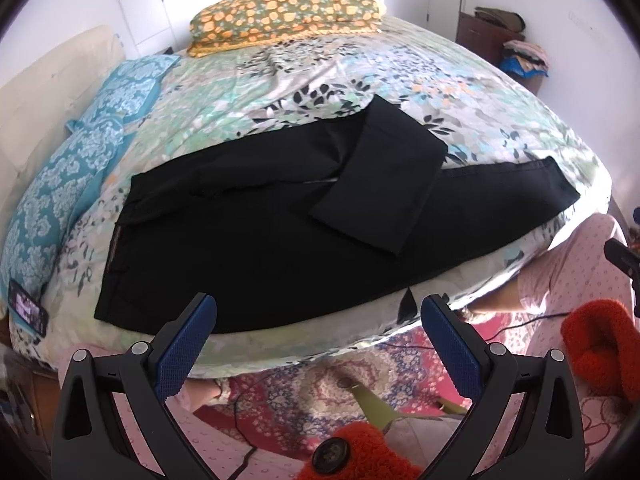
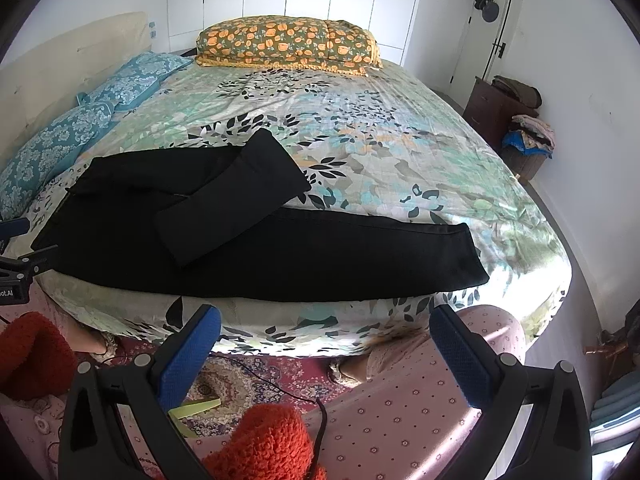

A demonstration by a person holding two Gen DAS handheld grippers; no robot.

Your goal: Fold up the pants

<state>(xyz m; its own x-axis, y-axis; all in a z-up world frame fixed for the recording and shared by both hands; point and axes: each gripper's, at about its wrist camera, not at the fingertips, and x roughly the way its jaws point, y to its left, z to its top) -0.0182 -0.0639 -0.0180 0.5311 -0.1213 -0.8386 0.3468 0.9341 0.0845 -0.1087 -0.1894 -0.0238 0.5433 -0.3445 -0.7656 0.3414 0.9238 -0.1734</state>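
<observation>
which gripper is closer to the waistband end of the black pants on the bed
Left. The left gripper hangs open at the bed edge beside the black pants' waistband; the right gripper hangs open farther along, below the straight leg.

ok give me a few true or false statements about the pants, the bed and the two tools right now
1. The black pants lie on the bed near its front edge. True.
2. One leg is folded back over the pants while the other lies stretched out. True.
3. The left tool is clamped on the waistband. False: its fingers stand wide apart and hold nothing.
4. The right tool is open and short of the pants. True.
5. The orange flowered pillow rests on top of the pants. False: it sits at the far side of the bed, apart from them.
6. The blue patterned pillows are on the floor. False: they lie on the bed by the headboard.
</observation>
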